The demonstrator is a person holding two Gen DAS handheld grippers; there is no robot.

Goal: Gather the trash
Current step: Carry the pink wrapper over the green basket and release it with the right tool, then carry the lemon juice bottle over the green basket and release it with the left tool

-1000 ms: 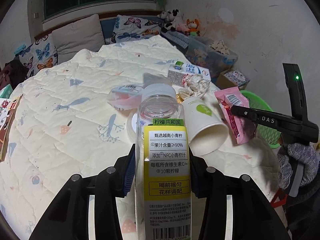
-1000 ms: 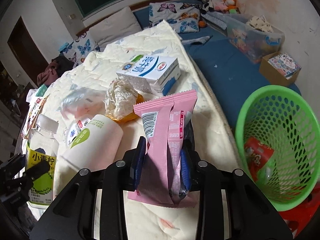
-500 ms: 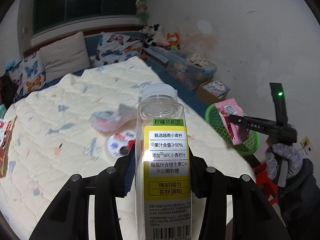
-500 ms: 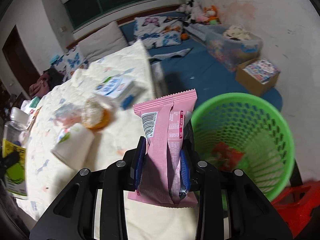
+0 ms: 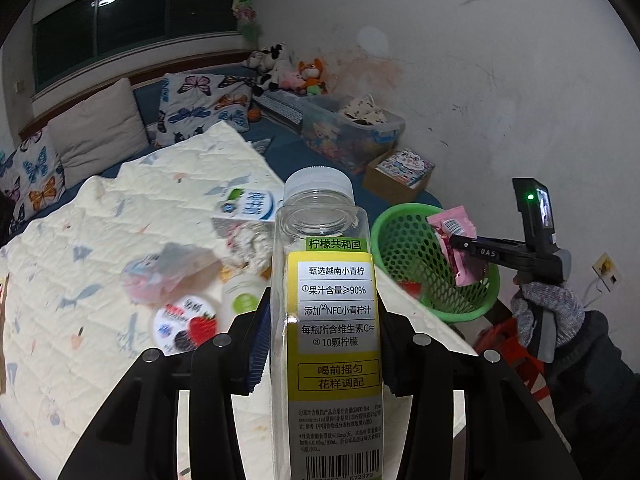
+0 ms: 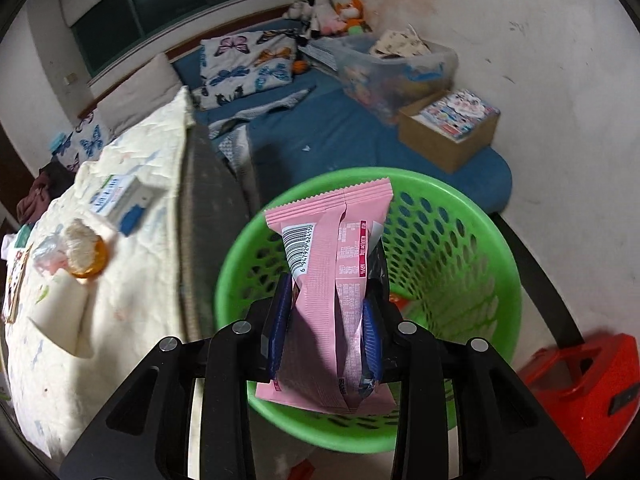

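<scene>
My left gripper [image 5: 320,328] is shut on an empty clear bottle [image 5: 332,320] with a yellow label and white cap, held upright above the bed's edge. My right gripper [image 6: 326,312] is shut on a pink snack wrapper [image 6: 336,280] and holds it over the green mesh basket [image 6: 460,248]. In the left wrist view the basket [image 5: 400,240] stands beside the bed with the right gripper [image 5: 460,242] and the wrapper [image 5: 456,240] above it. Something red lies in the basket.
On the quilt [image 5: 100,240] lie a paper cup [image 5: 244,296], a yoghurt lid [image 5: 186,322], a crumpled plastic bag [image 5: 168,272], a tissue wad [image 5: 248,240] and a milk carton [image 5: 248,204]. A red stool [image 6: 580,384] stands right of the basket. A cardboard box [image 6: 448,124] sits behind.
My right gripper has carried the pink wrapper from over the bed to over the green basket. My left gripper with the bottle has lifted and swung right towards the basket.
</scene>
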